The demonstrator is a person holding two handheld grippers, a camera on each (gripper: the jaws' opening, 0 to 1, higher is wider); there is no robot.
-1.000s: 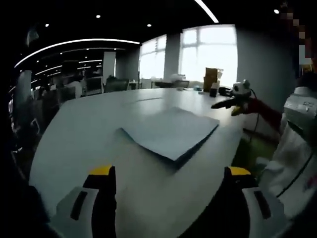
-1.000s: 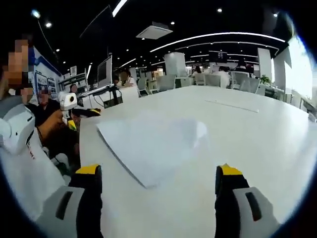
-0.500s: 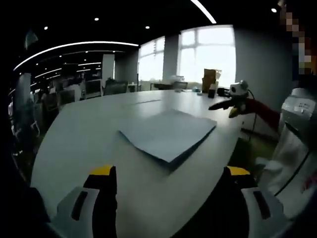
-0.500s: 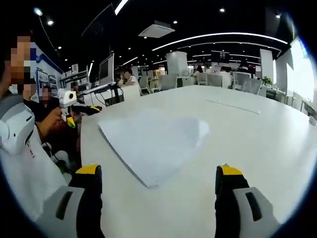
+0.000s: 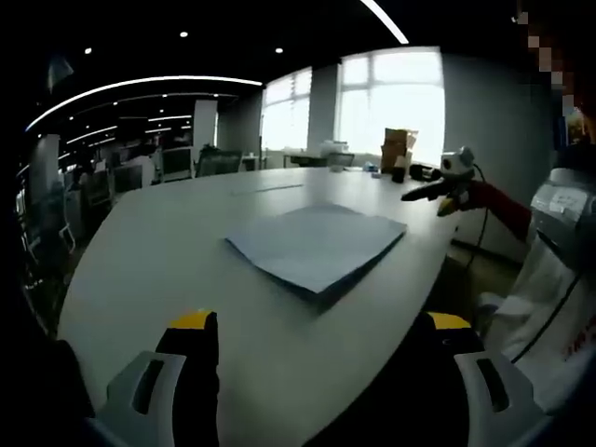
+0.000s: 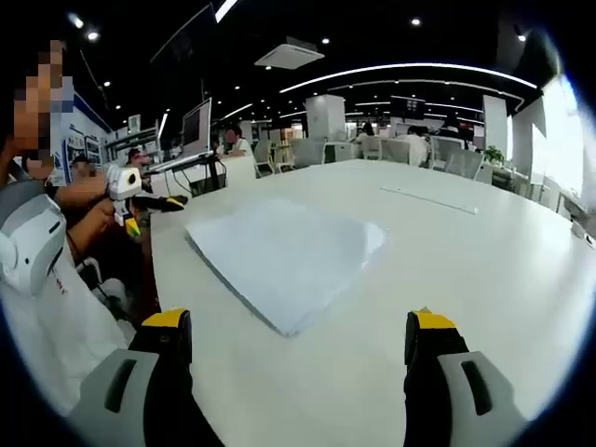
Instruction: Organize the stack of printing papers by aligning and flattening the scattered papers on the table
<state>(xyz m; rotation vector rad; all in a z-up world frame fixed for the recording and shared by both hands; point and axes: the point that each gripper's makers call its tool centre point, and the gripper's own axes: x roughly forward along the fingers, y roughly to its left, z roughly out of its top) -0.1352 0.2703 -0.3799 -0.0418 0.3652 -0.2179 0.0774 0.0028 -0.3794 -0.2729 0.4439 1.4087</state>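
A stack of white printing papers lies flat on the white table, its sheets roughly squared up; it shows again as the stack in the right gripper view. My left gripper is open, held short of the stack with nothing between its yellow-tipped jaws. My right gripper is also open and empty, back from the stack's near corner. The other gripper appears in each view as a small device, the right gripper in the left gripper view and the left gripper in the right gripper view.
The table's rounded edge runs close to the stack on the person's side. A person in white stands beside it. A thin strip lies farther out on the table. Boxes, chairs and desks stand beyond.
Both views have shifted a little as the hands moved; the stack now looks flatter and lies slightly lower in each view. The jaws stay open.
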